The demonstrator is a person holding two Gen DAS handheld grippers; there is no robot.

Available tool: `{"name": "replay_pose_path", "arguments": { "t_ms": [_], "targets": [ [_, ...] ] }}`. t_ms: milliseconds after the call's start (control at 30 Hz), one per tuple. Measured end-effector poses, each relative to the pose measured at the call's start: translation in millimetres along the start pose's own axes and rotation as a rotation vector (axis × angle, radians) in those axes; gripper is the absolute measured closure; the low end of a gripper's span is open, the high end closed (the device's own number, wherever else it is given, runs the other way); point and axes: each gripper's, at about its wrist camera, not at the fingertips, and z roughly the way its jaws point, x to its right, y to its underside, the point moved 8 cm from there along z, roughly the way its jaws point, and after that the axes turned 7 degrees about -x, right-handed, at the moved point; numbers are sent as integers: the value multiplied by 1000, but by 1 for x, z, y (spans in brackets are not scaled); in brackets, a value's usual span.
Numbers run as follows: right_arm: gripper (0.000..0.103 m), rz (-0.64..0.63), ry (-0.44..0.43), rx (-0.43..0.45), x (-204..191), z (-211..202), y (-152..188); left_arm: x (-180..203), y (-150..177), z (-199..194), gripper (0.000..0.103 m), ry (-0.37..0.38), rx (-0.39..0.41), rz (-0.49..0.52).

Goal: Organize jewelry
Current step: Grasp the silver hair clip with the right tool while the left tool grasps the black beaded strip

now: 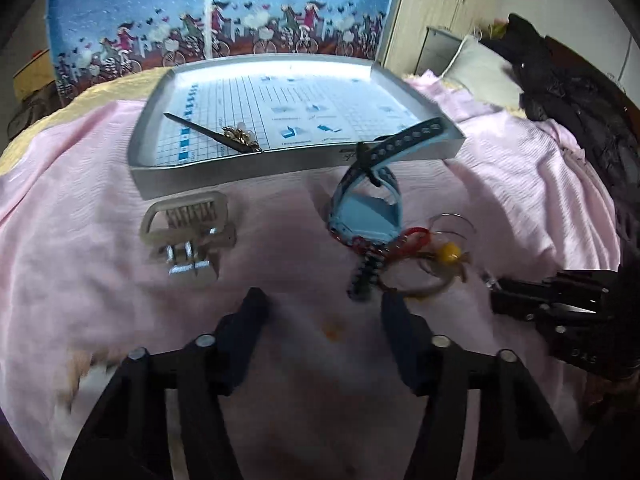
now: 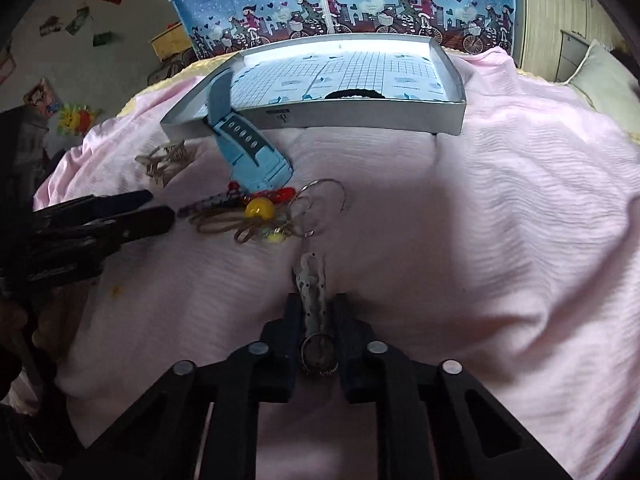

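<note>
On the pink sheet, left to right: a beige claw clip lies loose just in front of the tray, then a blue watch with one strap propped on the tray's front wall, then a tangle of rings, red cord, a yellow bead and a dotted hair tie — all outside the tray. Inside it, the left view shows only a dark stick pin beside a gold chain; the right view adds a black braided band near the front wall. So I'd judge the job early: three pieces stowed, most left on the bed. Left gripper hovers over bare sheet, jaws spread wide, nothing between them, the tangle just beyond its right finger. Right gripper has its jaws pinching a spotted white clip low on the sheet, well apart from the tray, with a small ring resting between the fingers behind it. The clip's long axis runs straight along the fingers, its free tip pointing toward the tray — roughly square to the front wall. The watch's long axis likewise runs toward the tray, slightly slanted.
</note>
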Motion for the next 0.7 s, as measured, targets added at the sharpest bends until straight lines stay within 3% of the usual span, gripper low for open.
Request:
{"name": "replay_pose_path", "arguments": {
  "t_ms": [267,433,700],
  "targets": [
    [91,17,-50,59,11,11,-28,3,-16,16,60,107,-49,51],
    [91,44,-69,75,15,9,-35,14,-17,28,83,149,-90,67],
    [91,146,-113,101,34,2,-37,16,-15,28,94,182,-168,53]
  ]
}}
